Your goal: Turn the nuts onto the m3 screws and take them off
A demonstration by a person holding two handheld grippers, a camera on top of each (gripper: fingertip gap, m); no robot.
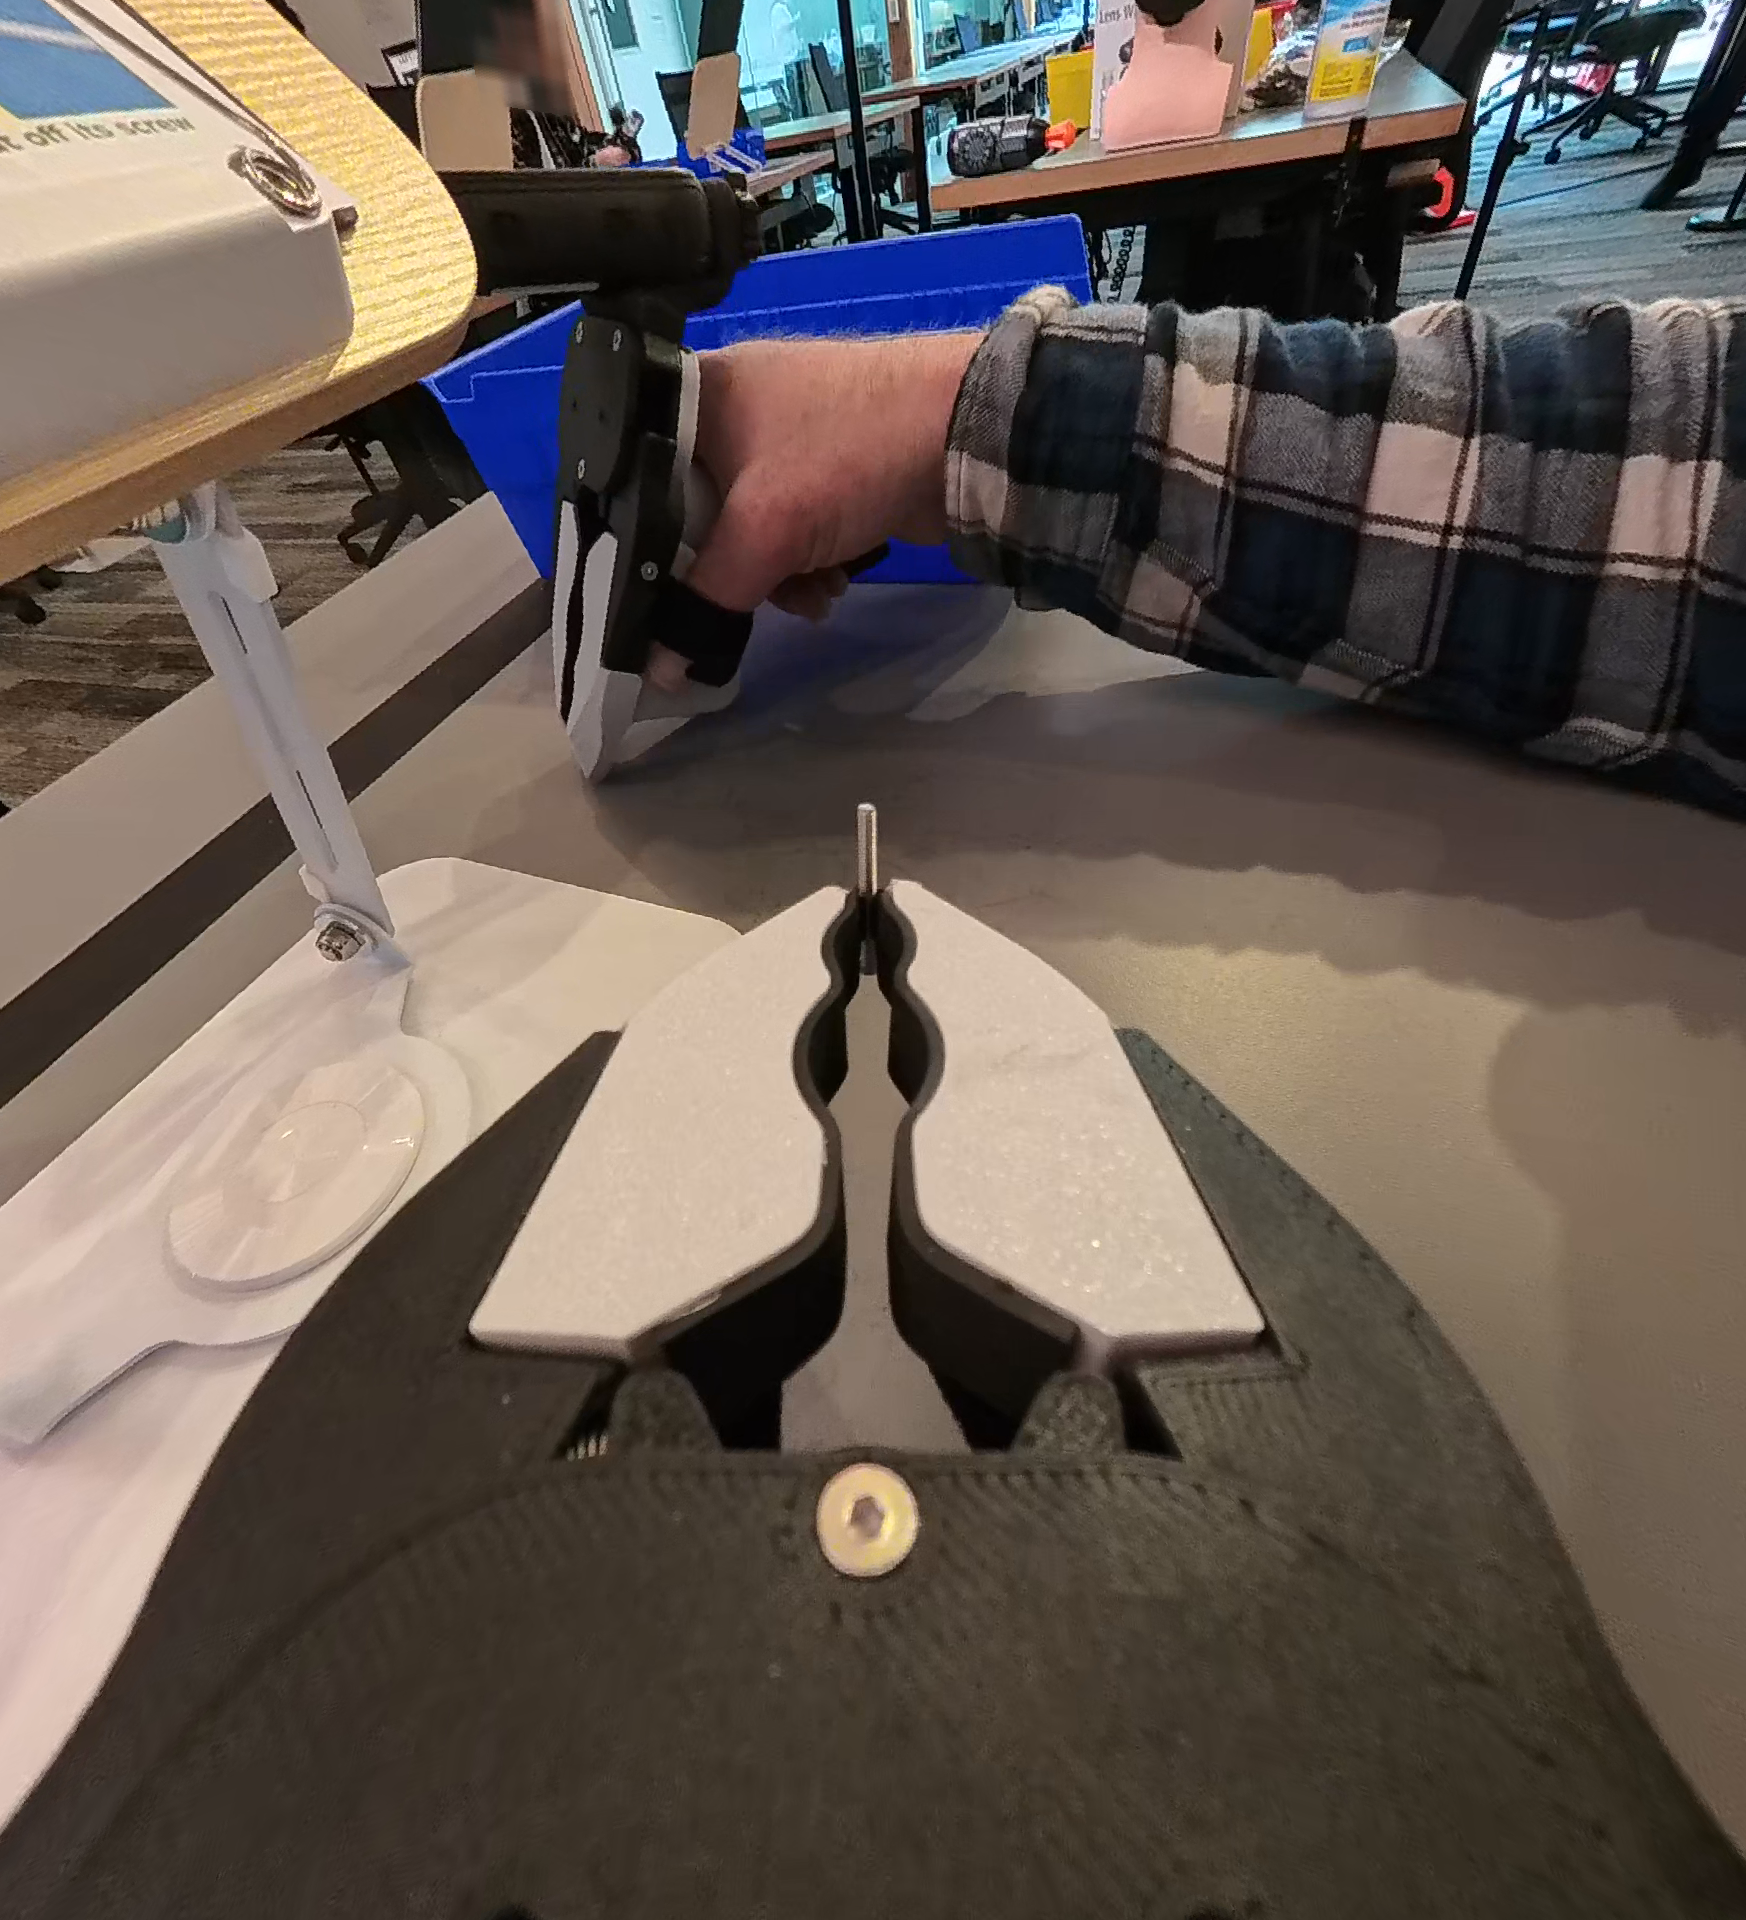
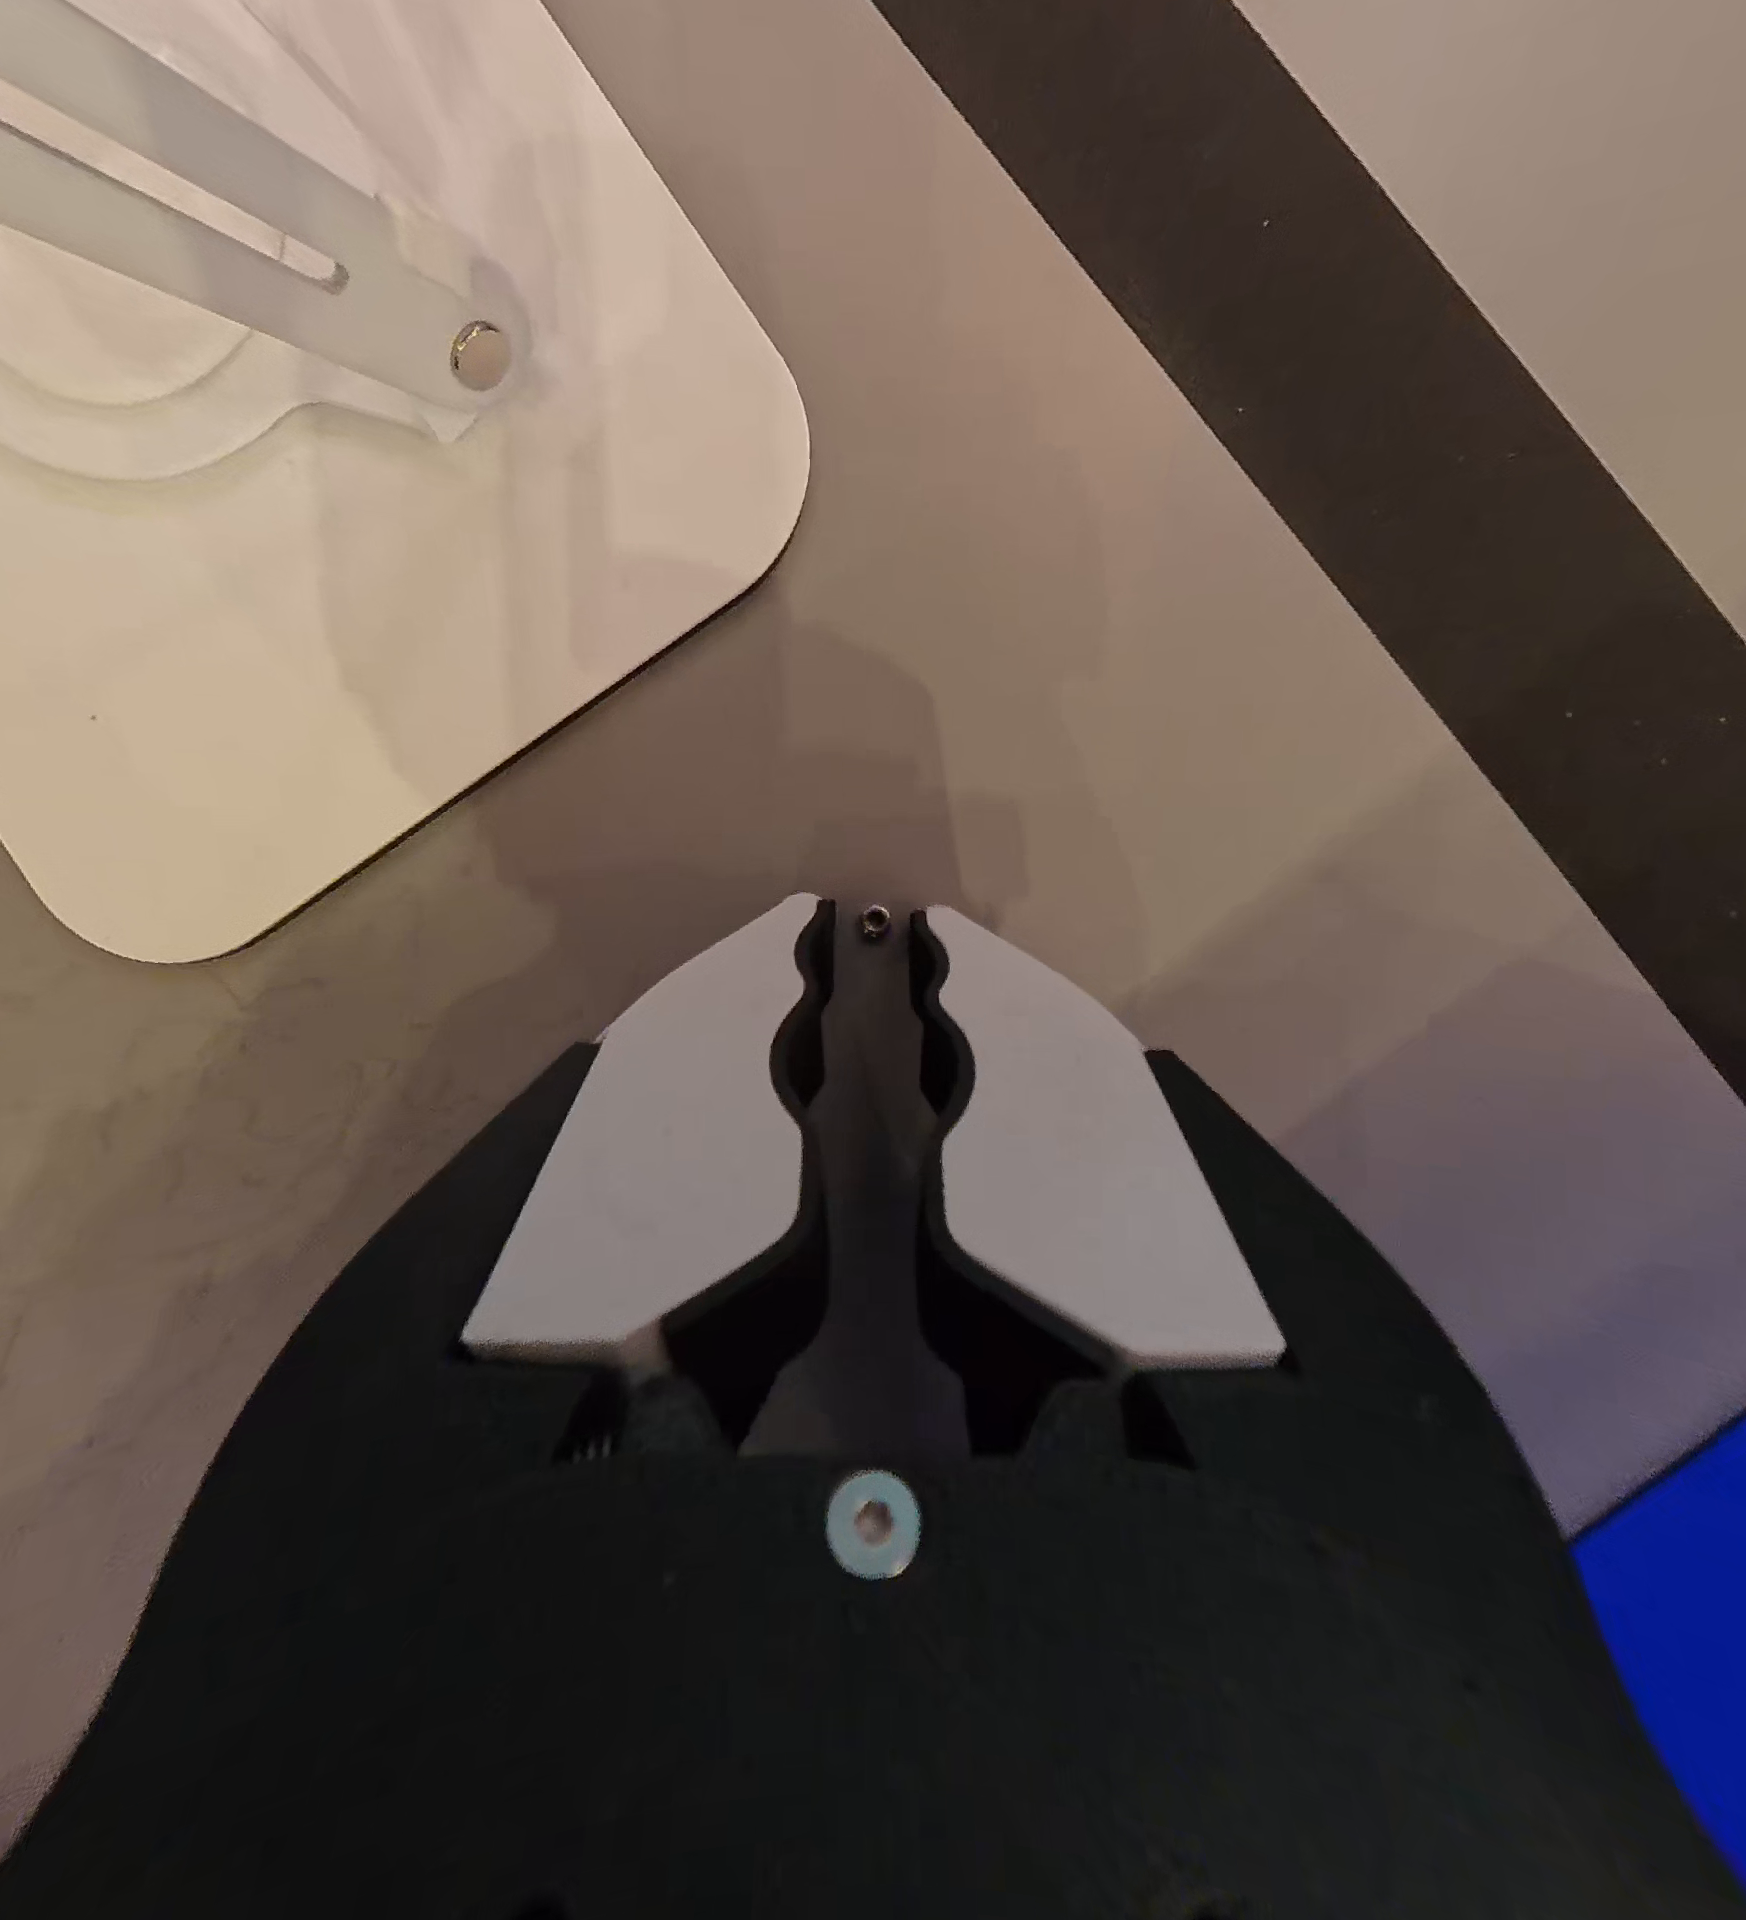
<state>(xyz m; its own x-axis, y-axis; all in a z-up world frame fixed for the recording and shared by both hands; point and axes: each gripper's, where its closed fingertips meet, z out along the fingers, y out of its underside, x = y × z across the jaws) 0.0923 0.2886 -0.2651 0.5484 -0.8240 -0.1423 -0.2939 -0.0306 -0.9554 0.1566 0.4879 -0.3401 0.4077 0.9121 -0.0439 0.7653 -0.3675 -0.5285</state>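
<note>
My left claw (image 1: 866, 899) pinches a thin metal screw (image 1: 865, 847) at its tips, so it sticks out straight over the grey table (image 1: 1264, 1039). The white stand base (image 1: 536, 935) sits just beside it, and my other hand (image 1: 807, 488) is farther off. My right claw (image 2: 870, 914) points down, spread a little — a tiny nut (image 2: 872, 922) lies between the tips, not squeezed. The white base (image 2: 433, 623) is near; nothing blocks it.
</note>
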